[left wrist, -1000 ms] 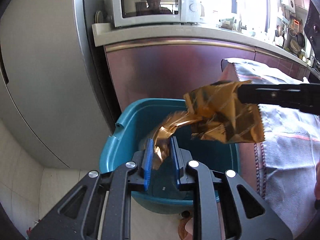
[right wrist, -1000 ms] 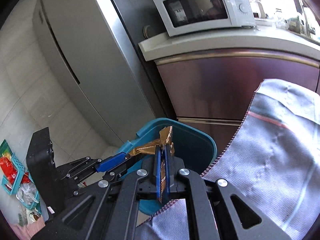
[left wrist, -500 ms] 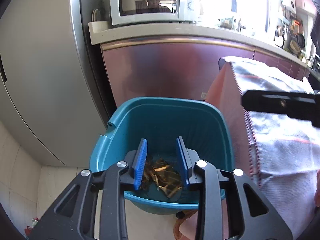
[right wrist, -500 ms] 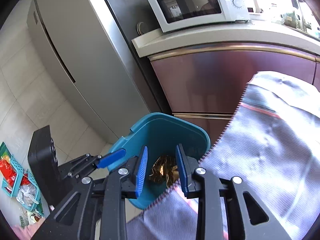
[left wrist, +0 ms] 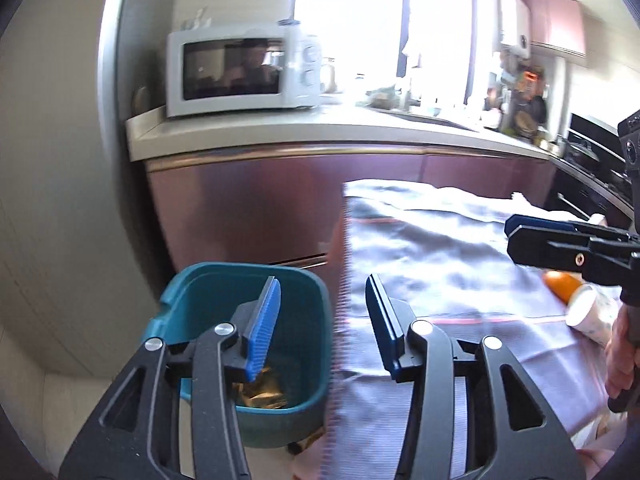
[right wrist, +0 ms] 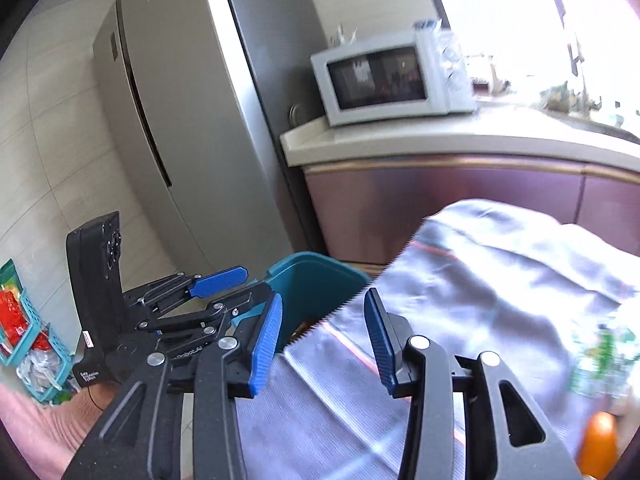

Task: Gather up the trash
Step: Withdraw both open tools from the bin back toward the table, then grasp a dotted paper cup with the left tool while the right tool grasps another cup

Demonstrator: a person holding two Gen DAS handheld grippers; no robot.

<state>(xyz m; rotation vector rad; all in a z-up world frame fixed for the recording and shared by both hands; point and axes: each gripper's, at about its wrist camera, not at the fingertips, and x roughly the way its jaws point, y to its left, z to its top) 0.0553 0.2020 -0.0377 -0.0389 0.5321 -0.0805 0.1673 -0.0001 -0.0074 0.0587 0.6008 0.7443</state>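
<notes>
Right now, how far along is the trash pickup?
Done: the gold wrapper lies in the teal bin. In hand: nothing; the left gripper and right gripper are both empty, jaws opening. Left: an orange-and-white item on the cloth, and something green near the right gripper view's edge, too blurred to identify.

Left hand-held gripper [left wrist: 322, 322] and right hand-held gripper [right wrist: 322, 338] tilt downward, jaws opening, nothing between them.
</notes>
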